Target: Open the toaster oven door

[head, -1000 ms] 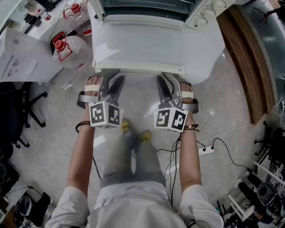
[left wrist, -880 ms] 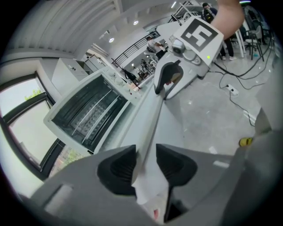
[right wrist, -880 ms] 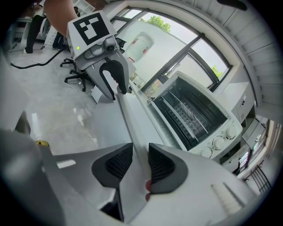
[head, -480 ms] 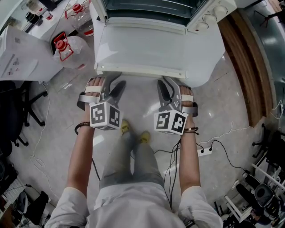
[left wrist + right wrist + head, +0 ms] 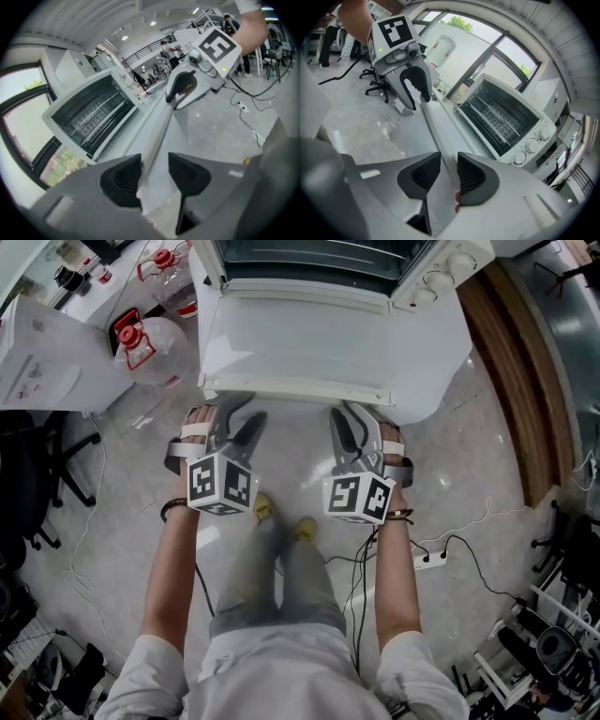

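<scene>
The white toaster oven [image 5: 319,259] stands with its door [image 5: 300,334] folded down flat toward me, the racks inside showing. Both grippers sit at the door's front edge. My left gripper [image 5: 237,413] straddles that edge near the left corner. Its jaws have just been opening, and in the left gripper view [image 5: 154,176] a gap shows beside the edge between the pads. My right gripper [image 5: 349,413] is near the right corner. In the right gripper view [image 5: 449,173] its pads stand closer together, and the door edge [image 5: 436,136] fills the space between them.
Plastic jars with red lids [image 5: 141,338] and papers [image 5: 37,362] lie left of the oven. Control knobs [image 5: 534,140] are on its right side. An office chair [image 5: 47,474] stands at the left. A power strip with cables [image 5: 436,554] lies on the floor at the right.
The left gripper's jaws look slightly wider apart than a second ago. Both hands have stayed at the door's front edge, and the door lies flat as before.
</scene>
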The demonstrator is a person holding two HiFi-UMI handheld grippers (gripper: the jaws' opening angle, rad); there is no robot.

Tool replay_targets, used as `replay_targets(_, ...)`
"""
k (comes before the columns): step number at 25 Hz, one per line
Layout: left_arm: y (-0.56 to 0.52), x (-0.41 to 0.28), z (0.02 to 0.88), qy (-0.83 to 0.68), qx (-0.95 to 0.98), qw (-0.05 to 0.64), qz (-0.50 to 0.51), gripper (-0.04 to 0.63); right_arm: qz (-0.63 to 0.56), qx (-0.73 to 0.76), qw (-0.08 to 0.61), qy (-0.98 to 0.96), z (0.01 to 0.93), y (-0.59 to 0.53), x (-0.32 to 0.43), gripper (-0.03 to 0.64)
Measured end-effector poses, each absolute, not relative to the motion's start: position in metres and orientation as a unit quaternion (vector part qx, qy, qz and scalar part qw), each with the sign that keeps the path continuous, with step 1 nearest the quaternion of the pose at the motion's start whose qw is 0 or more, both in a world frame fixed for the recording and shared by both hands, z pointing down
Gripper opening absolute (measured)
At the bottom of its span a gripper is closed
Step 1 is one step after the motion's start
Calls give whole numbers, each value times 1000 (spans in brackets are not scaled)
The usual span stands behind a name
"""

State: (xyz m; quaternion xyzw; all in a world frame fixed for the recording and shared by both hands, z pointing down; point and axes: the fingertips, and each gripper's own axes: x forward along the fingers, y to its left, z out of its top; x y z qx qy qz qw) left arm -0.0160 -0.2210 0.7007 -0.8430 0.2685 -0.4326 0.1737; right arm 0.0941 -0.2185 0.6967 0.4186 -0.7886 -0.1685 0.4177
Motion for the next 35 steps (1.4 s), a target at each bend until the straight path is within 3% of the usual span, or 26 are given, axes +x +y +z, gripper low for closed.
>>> replay_targets(11, -228, -16, 685, 337, -888, 26, -312, 165, -17, 476, 285, -832, 681, -219, 95, 97)
replay_targets(22, -233, -17, 685, 365, -893, -33, -262, 155, 29, 494, 255, -831, 688, -220, 99, 97)
replay_targets(35, -234, -18, 682, 384, -886, -26, -258, 144, 33, 505, 241, -828, 685, -220, 97, 95)
